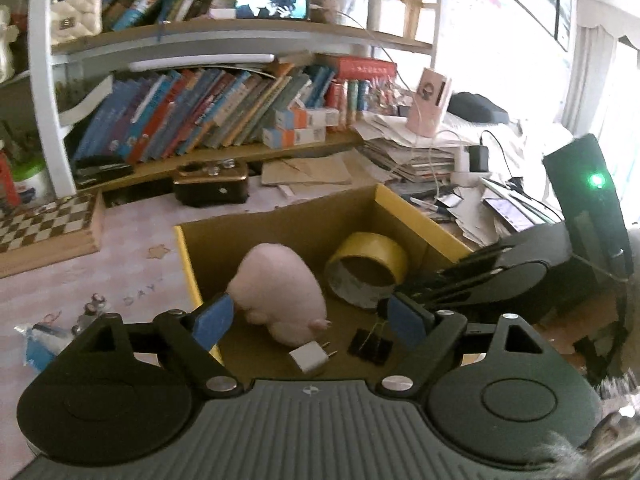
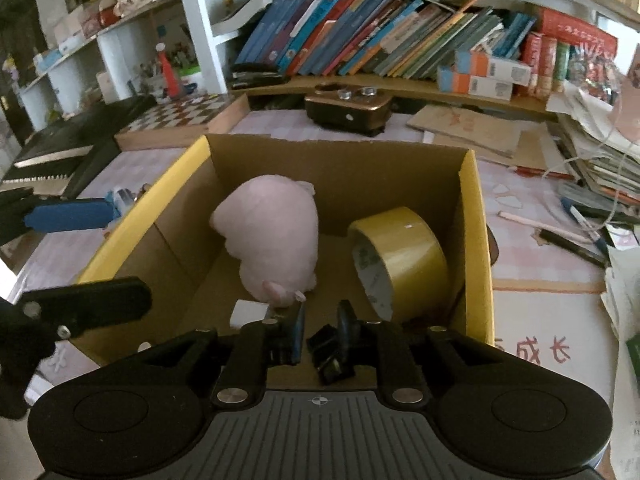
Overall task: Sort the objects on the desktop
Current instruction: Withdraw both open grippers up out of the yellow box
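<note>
An open cardboard box with yellow rims (image 1: 188,256) (image 2: 474,216) stands on the desk. Inside lie a pink plush toy (image 1: 280,292) (image 2: 272,232), a yellow tape roll (image 1: 368,268) (image 2: 404,260), a white charger plug (image 1: 310,356) (image 2: 248,314) and a black binder clip (image 1: 370,344) (image 2: 330,354). My left gripper (image 1: 312,320) is open and empty over the box's near edge, above the plush toy. My right gripper (image 2: 320,332) hangs over the box with its jaws a small gap apart, empty, above the binder clip. The right gripper also shows in the left wrist view (image 1: 472,280).
A chessboard (image 1: 44,224) (image 2: 180,114), a brown box (image 1: 212,184) (image 2: 348,110), small bottles and a blue packet (image 1: 60,328) lie on the pink desk mat. Paper stacks, pens and cables (image 2: 580,216) crowd the right. Bookshelves (image 1: 200,112) stand behind.
</note>
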### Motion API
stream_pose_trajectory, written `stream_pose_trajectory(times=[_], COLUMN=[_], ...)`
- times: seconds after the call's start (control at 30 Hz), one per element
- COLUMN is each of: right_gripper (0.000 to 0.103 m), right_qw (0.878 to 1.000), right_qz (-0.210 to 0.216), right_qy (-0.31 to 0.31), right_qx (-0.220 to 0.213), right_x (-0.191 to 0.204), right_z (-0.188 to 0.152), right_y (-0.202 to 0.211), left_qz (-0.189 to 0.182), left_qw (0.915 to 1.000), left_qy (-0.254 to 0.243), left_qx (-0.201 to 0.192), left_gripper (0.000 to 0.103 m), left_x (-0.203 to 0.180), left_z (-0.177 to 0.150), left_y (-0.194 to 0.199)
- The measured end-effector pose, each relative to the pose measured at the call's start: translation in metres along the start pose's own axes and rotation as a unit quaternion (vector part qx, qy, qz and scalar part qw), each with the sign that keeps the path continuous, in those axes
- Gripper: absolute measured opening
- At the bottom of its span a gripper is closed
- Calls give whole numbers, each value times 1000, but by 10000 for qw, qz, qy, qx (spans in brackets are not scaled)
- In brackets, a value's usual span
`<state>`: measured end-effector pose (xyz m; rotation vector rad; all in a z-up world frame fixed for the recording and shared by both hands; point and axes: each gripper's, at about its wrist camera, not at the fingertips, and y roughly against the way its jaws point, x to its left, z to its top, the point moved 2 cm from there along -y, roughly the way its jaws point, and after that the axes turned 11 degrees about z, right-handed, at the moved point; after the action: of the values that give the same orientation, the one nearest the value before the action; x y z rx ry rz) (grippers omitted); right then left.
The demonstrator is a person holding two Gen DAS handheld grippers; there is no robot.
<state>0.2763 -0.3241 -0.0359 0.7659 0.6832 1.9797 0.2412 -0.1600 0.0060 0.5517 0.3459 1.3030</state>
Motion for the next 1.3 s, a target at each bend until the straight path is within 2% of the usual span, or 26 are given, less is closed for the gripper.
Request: stream_pose_trajectory(times=[0.13, 0.23, 0.27, 0.37, 0.57, 0.83, 1.0, 1.3], right_gripper=[19, 19, 21, 34, 41, 43, 51, 53], right_qw=[9997, 9982, 9974, 9933, 9842, 9770, 9715, 9716], right_qz=[-155, -362, -438, -683, -1109, -1473, -1707, -1799], right_qy=[-115, -143, -165, -218, -307, -643, -835, -1045], right_qx=[-172, -453, -556, -911, -1346, -1399, -1417, -1131], right_x=[5, 14, 17, 27, 47, 75, 102, 151], right_z=[-5, -7, -8, -11, -24, -54, -78, -118], right_y=[9, 22, 27, 44, 70, 82, 83, 70], left_qz=[78, 130, 144, 176, 79, 52, 206, 359], left_qw=[9998, 9993, 9990, 9978, 9964, 9961, 9963, 9973], left_qy=[151, 241, 261, 355, 511, 594, 629, 631], left_qx=[-109, -271, -339, -528, -667, -645, -548, -133], left_gripper=[87, 93, 94, 99, 100, 103, 103, 103], left_x=[7, 11, 13, 18, 31, 47, 62, 87], left_z=[-5, -9, -10, -13, -26, -52, -71, -110], left_y=[14, 28, 33, 48, 70, 91, 103, 122])
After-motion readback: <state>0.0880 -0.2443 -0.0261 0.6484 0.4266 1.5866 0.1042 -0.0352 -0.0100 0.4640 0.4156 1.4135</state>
